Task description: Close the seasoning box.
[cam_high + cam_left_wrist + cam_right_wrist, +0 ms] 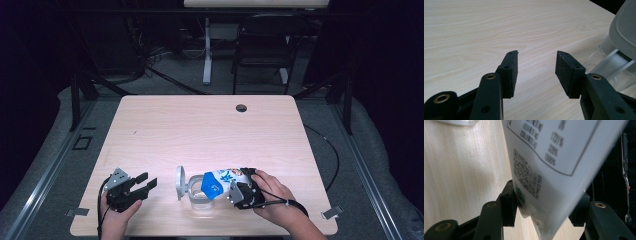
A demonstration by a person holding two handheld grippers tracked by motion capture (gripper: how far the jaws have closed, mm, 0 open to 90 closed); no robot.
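Your right tool has its jaws clamped on the bottom edge of the white and blue pouch, which lies tipped toward the left, its mouth over the clear container at the near edge of the bench. The hinged lid stands open on the container's left. Your left tool rests wide open and empty, near left. Raise the pouch's bottom gradually, keep its mouth over the opening, and steady the container with the left tool if it slides.
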